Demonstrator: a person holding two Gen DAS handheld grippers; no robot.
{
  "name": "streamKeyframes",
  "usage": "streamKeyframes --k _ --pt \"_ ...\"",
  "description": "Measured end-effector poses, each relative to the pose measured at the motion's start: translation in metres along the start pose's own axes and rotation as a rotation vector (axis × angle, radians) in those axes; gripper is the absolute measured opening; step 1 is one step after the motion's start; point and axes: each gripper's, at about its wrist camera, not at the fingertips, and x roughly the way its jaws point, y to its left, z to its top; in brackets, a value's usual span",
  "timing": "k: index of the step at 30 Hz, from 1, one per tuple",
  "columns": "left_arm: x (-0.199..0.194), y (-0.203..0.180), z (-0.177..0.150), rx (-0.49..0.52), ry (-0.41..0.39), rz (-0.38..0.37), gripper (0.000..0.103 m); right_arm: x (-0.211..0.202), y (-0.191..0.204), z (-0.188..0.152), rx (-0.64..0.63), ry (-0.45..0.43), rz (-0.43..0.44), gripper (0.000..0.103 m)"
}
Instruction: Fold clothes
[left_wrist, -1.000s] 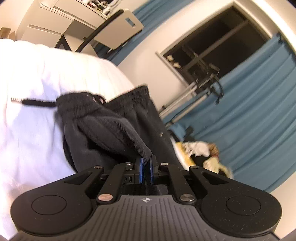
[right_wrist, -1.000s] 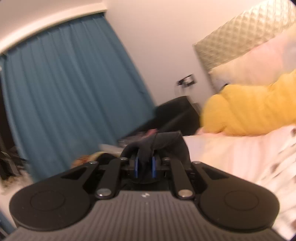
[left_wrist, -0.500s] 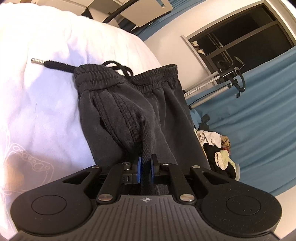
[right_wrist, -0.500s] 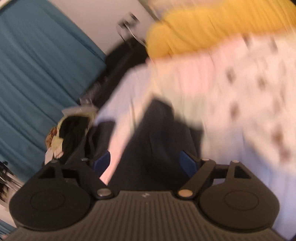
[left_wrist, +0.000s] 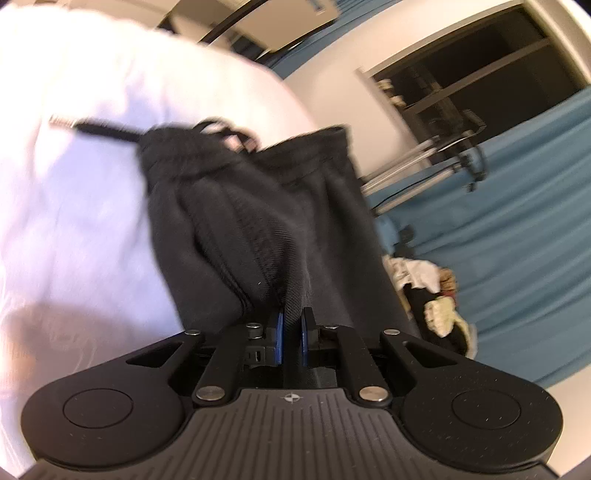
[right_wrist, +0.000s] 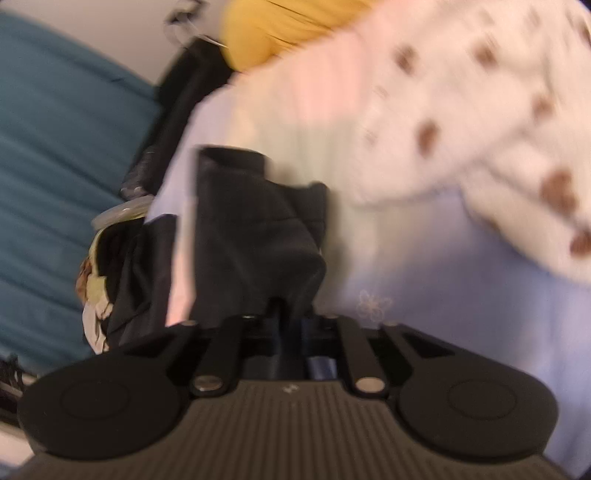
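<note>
The black shorts (left_wrist: 266, 221) lie on the white bed (left_wrist: 74, 203), waistband at the far end. The right gripper (right_wrist: 291, 328) let go half a second ago and its jaws have just closed again, now pinching a fold of the shorts (right_wrist: 255, 229). The left gripper (left_wrist: 290, 332) stays clamped on the fabric. Only the right view shows the spotted blanket (right_wrist: 480, 92) beyond the shorts; only the left shows the drawstring (left_wrist: 103, 129).
</note>
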Motion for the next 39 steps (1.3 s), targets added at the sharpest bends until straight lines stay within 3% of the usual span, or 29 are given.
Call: streamKeyframes --k 3,5,7,9,11,13,14,16,17,19,21,24,27,30,33,35,36,39 --pt "-0.019 -0.005 0.011 -0.012 -0.052 -0.127 0.006 -0.036 0.018 0.004 -0.089 -0.133 0.206 0.004" --pt "-0.029 -0.007 0.017 -0.006 -0.072 -0.184 0.006 -0.06 0.033 0.002 -0.192 -0.237 0.271 0.004" --pt "-0.033 0.0 0.019 -0.034 -0.059 -0.177 0.006 -0.07 0.037 0.0 -0.199 -0.272 0.269 0.004" --pt "-0.029 0.009 0.02 -0.059 -0.022 -0.118 0.006 -0.062 0.029 -0.002 -0.139 -0.227 0.154 0.007" --pt "-0.017 0.018 0.015 -0.091 0.038 -0.041 0.006 -0.042 0.004 -0.003 0.013 -0.106 0.023 0.01" --pt "-0.007 0.023 0.012 -0.108 0.077 0.014 0.006 -0.024 -0.023 -0.005 0.172 0.003 -0.042 0.012" --pt "-0.005 0.023 0.01 -0.106 0.083 0.027 0.007 -0.022 -0.029 -0.005 0.214 0.019 -0.024 0.013" --pt "-0.004 0.019 0.01 -0.077 0.074 0.038 0.007 -0.02 -0.038 -0.007 0.281 0.044 0.01 0.032" --pt "-0.003 0.017 0.01 -0.062 0.069 0.042 0.007 -0.022 -0.031 -0.007 0.241 0.033 0.016 0.047" --pt "-0.002 0.018 0.009 -0.061 0.068 0.039 0.007 -0.026 -0.016 -0.009 0.151 0.008 0.047 0.044" --pt "-0.001 0.018 0.01 -0.059 0.065 0.028 0.007 -0.025 -0.005 -0.013 0.077 0.0 0.039 0.005" --pt "0.0 0.007 0.018 -0.001 0.047 -0.004 0.006 -0.019 0.006 -0.009 0.003 -0.026 0.055 0.005" --pt "0.003 -0.009 0.031 -0.006 0.069 -0.045 0.006 -0.015 0.034 -0.001 -0.048 -0.048 0.124 0.004" --pt "-0.007 -0.025 0.052 -0.018 0.093 -0.117 0.005 -0.036 0.07 0.016 -0.077 -0.094 0.301 0.004" --pt "-0.033 -0.03 0.063 0.034 0.096 -0.127 0.005 -0.081 0.087 0.027 -0.19 -0.207 0.472 0.004" --pt "-0.048 -0.022 0.057 0.101 0.12 -0.08 0.005 -0.099 0.068 0.035 -0.23 -0.202 0.447 0.004" --pt "-0.052 -0.012 0.052 0.121 0.151 -0.051 0.006 -0.098 0.051 0.037 -0.235 -0.177 0.401 0.004" --pt "-0.05 0.023 0.041 0.056 0.271 0.018 0.007 -0.071 -0.018 0.039 -0.227 -0.015 0.202 0.005"
